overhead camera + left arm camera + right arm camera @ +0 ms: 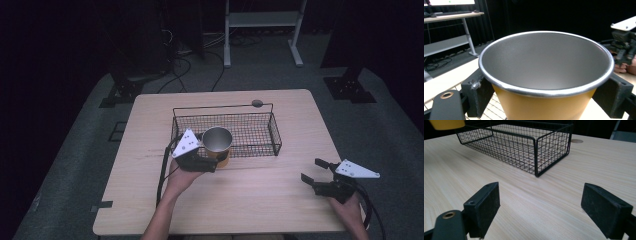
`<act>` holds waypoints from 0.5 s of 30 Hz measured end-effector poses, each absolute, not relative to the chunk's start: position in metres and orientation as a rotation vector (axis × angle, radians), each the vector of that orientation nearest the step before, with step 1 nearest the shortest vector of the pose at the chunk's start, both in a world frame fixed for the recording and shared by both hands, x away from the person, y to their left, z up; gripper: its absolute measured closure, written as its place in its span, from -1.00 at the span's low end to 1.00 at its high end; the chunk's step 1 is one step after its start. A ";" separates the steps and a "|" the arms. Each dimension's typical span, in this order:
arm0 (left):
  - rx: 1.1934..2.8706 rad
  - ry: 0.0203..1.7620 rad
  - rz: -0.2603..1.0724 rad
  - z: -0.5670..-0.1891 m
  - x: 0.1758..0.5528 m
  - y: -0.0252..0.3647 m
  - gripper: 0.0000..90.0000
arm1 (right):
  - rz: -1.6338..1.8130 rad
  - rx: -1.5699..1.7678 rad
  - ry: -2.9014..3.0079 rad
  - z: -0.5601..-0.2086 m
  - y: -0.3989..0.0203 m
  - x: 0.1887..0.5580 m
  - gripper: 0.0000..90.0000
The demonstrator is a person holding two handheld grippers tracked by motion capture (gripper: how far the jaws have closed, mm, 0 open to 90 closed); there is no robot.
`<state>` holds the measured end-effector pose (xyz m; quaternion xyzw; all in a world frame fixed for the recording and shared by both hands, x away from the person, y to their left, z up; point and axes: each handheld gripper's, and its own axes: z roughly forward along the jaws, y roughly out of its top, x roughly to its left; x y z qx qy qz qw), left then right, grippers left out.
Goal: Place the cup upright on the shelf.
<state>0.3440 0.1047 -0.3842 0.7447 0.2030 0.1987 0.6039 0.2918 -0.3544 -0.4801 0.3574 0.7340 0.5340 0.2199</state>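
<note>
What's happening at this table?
A person sits at a wooden table with a two-jaw gripper in each hand. The left gripper is clamped on a yellow cup with a metal inside, holding it upright at the near edge of a black wire basket. It looks as if the cup is on its way into the basket or out of it; which one cannot be told. The right gripper is open, holds nothing, and sits off to the side.
</note>
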 end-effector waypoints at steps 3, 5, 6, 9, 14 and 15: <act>1.725 0.470 0.456 -0.379 0.351 0.103 -0.70 | 1.478 0.988 2.030 -0.480 -0.355 0.292 -0.68; 1.727 0.470 0.459 -0.375 0.358 0.103 -0.70 | 1.477 0.987 2.030 -0.480 -0.355 0.292 -0.68; 1.724 0.472 0.458 -0.373 0.361 0.103 -0.70 | 1.478 0.989 2.030 -0.480 -0.355 0.292 -0.68; 1.720 0.477 0.457 -0.369 0.371 0.104 -0.70 | 1.478 0.989 2.030 -0.480 -0.354 0.292 -0.68; 1.713 0.479 0.454 -0.365 0.385 0.104 -0.70 | 1.479 0.990 2.030 -0.480 -0.354 0.292 -0.68; 1.715 0.479 0.456 -0.364 0.388 0.104 -0.70 | 1.479 0.990 2.030 -0.480 -0.354 0.292 -0.68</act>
